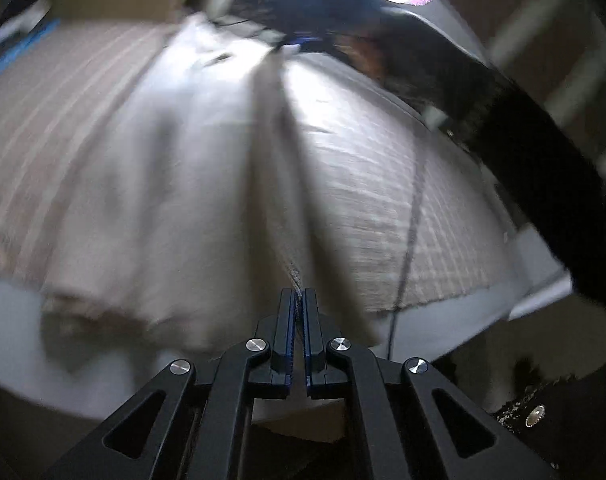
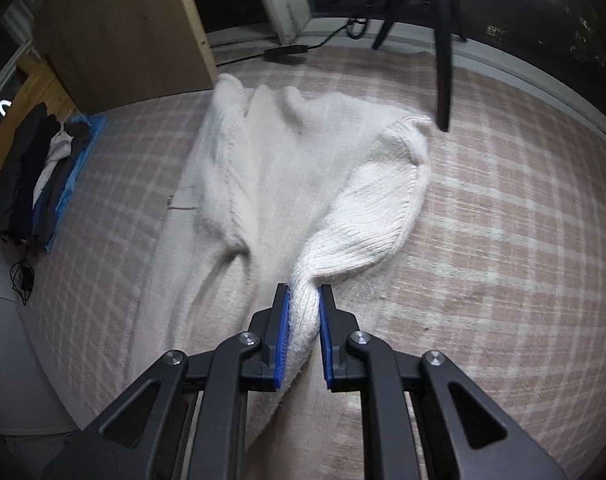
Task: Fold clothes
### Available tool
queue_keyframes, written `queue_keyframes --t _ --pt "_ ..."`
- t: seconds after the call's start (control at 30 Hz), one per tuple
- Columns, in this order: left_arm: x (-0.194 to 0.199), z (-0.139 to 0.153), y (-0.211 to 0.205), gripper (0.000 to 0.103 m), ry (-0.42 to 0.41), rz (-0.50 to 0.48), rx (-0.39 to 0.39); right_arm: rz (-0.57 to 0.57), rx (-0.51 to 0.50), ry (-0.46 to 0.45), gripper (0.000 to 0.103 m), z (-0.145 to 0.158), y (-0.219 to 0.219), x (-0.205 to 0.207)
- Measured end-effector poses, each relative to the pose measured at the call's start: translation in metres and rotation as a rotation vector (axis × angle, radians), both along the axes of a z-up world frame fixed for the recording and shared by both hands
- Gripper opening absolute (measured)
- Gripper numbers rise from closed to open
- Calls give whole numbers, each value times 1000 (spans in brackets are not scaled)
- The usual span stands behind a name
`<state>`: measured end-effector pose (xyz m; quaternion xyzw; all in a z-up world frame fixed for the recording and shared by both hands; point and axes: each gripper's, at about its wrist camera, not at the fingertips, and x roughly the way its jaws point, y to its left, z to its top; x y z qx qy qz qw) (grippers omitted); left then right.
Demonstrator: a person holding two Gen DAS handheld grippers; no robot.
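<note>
The right hand-held gripper (image 2: pixel 304 292) is clamped on a bunched, ribbed part of a white knit sweater (image 2: pixel 271 168) — the fabric is pinched between its blue pads (image 2: pixel 283 332) and twists up from the surface into the jaws. The rest of the sweater lies spread on a bed covered with a pink-and-white checked blanket (image 2: pixel 503 240), its far end rumpled into soft ridges. A ribbed section fans out to the right of the pinch and rests on the blanket.

At the left edge of the blanket sits a pile of dark clothes (image 2: pixel 27 184) on something blue, with a black cable (image 2: pixel 23 276) just below it. Beyond the bed stands a light wooden panel (image 2: pixel 119 28), and a black power strip (image 2: pixel 285 52) lies near the far edge. A black tripod (image 2: pixel 439 20) stands at the upper right, one leg reaching down over the blanket in view.

The left wrist view is heavily blurred. There the left hand-held gripper (image 1: pixel 299 292) has its jaws nearly together, with a thin fold of pale fabric running into the narrow gap — it appears to hold the sweater (image 1: pixel 163 200), which stretches away from the gripper across the checked blanket (image 1: pixel 383 220). A dark curved shape (image 1: pixel 503 128) crosses the right side of this view; what it is cannot be told. Bright light glares at the top.
</note>
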<state>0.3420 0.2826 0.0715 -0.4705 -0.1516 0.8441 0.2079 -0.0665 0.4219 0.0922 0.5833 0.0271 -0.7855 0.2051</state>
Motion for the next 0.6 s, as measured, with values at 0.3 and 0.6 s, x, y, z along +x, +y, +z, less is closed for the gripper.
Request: queue_keyframes --t 0.3,0.6 --pt "-5 -11 83 34 37 -238 -200 -145 -5 -45 13 -17 105 -9" --pt "-23 -20 46 12 -42 -164 -102 -82 -104 -70 38 -23 137 32"
